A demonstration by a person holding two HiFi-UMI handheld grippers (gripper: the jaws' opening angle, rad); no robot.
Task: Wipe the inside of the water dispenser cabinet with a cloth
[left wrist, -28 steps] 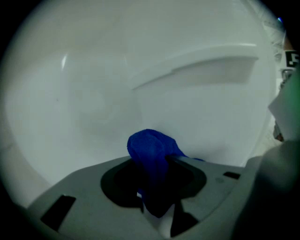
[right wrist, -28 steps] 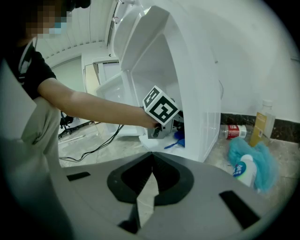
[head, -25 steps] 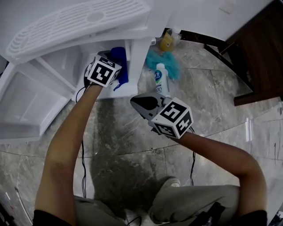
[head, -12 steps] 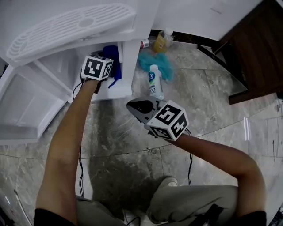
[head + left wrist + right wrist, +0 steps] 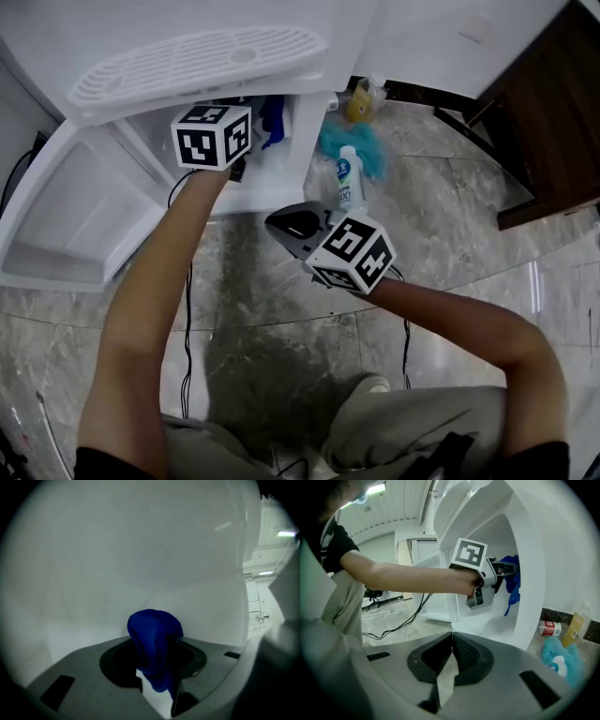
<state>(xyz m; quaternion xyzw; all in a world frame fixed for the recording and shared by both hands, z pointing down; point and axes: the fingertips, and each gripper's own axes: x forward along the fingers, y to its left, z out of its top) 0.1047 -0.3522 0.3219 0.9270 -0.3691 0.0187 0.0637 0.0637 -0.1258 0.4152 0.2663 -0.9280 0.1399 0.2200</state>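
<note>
The white water dispenser cabinet [image 5: 305, 141] stands open, its door [image 5: 66, 225] swung out to the left. My left gripper [image 5: 255, 131] reaches level into the cabinet, shut on a bunched blue cloth [image 5: 272, 120]. In the left gripper view the cloth [image 5: 154, 639] sticks up between the jaws of that gripper [image 5: 157, 667], close to the white inner wall [image 5: 140, 550]. The right gripper view shows the left gripper [image 5: 508, 569] and the hanging cloth [image 5: 512, 581] inside the opening. My right gripper [image 5: 281, 223] hovers over the floor in front of the cabinet, shut and empty [image 5: 451, 653].
A white bottle [image 5: 349, 183], a teal fluffy cloth [image 5: 352, 150] and a yellow bottle [image 5: 361, 98] lie on the marble floor right of the cabinet. A red can [image 5: 548, 627] lies by the wall. Dark wooden furniture [image 5: 553, 122] stands at right. A cable [image 5: 187, 309] trails below the left arm.
My left gripper has risen with the blue cloth from low in the cabinet to higher up inside it and rolled. The right gripper shifted slightly.
</note>
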